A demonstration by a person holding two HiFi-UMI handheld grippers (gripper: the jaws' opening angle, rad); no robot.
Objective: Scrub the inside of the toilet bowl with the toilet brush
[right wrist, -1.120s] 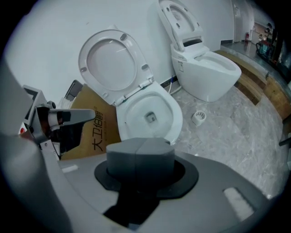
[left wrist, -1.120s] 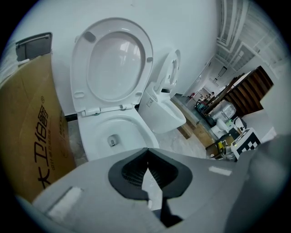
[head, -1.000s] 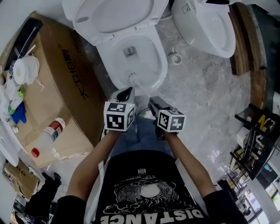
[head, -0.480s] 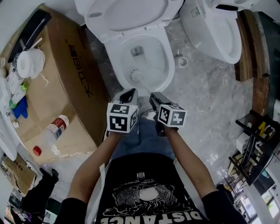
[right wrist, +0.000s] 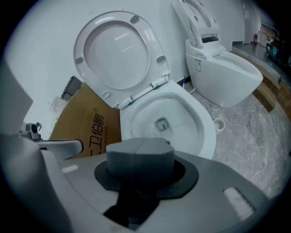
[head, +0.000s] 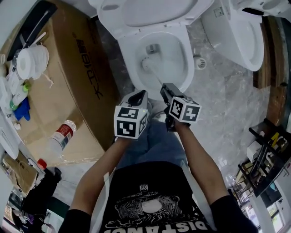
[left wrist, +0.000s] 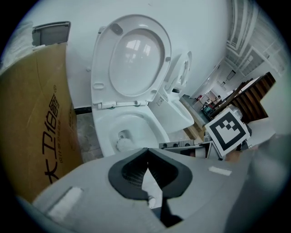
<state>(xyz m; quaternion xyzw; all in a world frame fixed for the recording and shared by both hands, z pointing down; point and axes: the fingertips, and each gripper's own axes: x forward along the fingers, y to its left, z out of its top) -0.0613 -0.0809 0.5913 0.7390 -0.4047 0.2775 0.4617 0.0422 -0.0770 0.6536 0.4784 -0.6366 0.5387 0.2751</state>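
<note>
The white toilet bowl [head: 190, 59] stands open, its lid [head: 154, 11] up against the wall. The toilet brush's white head [head: 146, 62] is inside the bowl, left of the drain hole, and its thin handle runs back to my right gripper [head: 164, 86], which is shut on it at the bowl's front rim. My left gripper [head: 140, 94] hovers just left of it, jaws shut with nothing in them. In the left gripper view the brush head [left wrist: 122, 144] shows low in the bowl [left wrist: 102, 132] beyond the jaw tips [left wrist: 147, 152]. The right gripper's [right wrist: 140, 144] own jaws hide the brush there.
A large cardboard box [head: 68, 77] stands close to the bowl's left side, with a red-capped plastic bottle [head: 57, 139] and a paper roll [head: 32, 61] on it. A second toilet [head: 236, 32] and a floor drain [head: 199, 62] lie to the right, with a black rack [head: 268, 154] further right.
Both grippers have moved forward toward the bowl. The brush head has slid from the bowl's front edge deeper in, up beside the drain hole.
</note>
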